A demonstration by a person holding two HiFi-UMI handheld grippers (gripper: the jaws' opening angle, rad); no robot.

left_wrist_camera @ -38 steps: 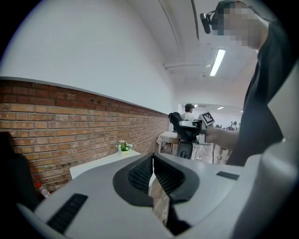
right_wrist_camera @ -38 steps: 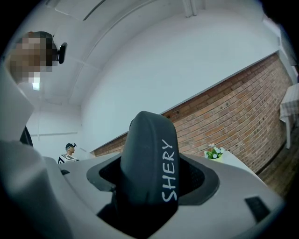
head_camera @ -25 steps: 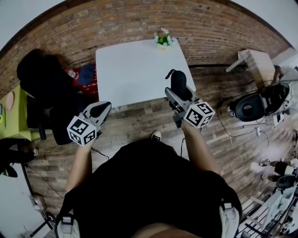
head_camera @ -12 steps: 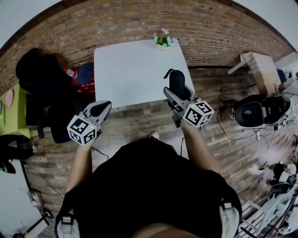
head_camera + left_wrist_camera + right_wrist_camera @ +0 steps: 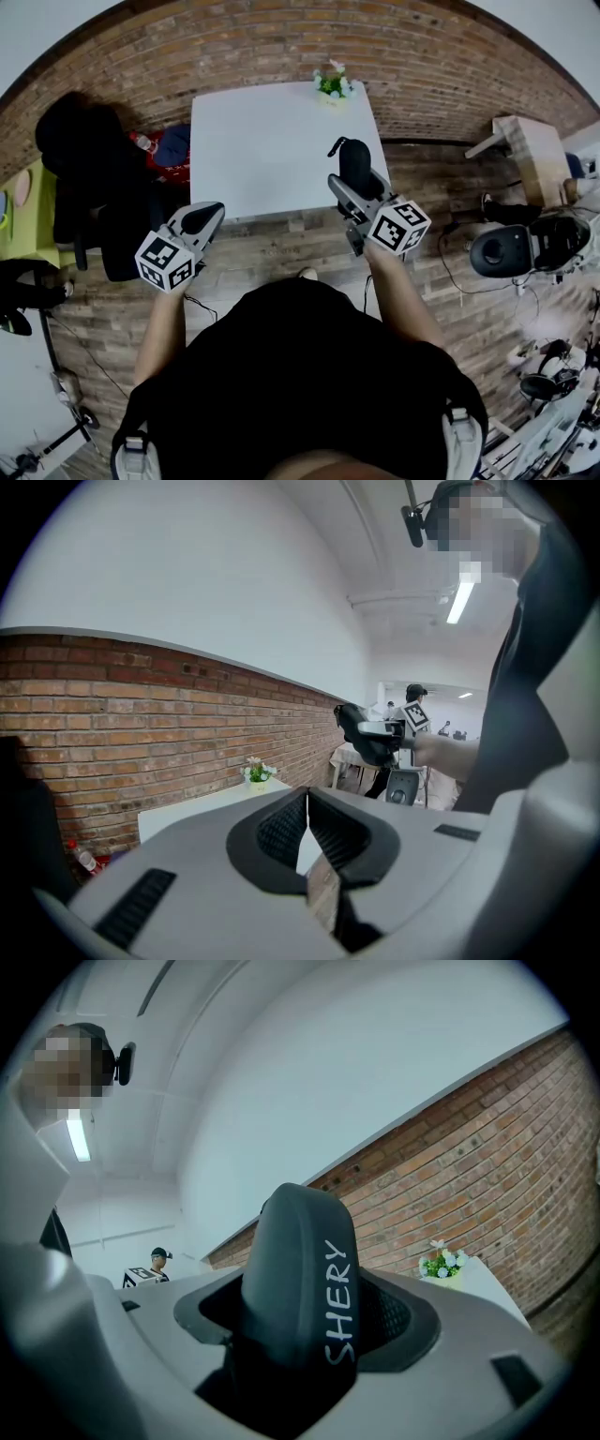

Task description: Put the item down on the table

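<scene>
Head view: overhead, steeply down, wide over white table [image 5: 272, 141], left gripper [image 5: 201, 219] and right gripper [image 5: 351, 184].
Left gripper view: close behind own jaws, tilted up, facing brick wall [image 5: 141, 705]; right gripper across room.
Right gripper view: equally close, tilted up.
All three share flower pot [image 5: 441, 1265], wall, table.

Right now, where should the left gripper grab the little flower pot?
Probably the pot itself, low down, from the side nearest the person: it stands upright at the far edge of the white table, and the flowers fill its top.
</scene>
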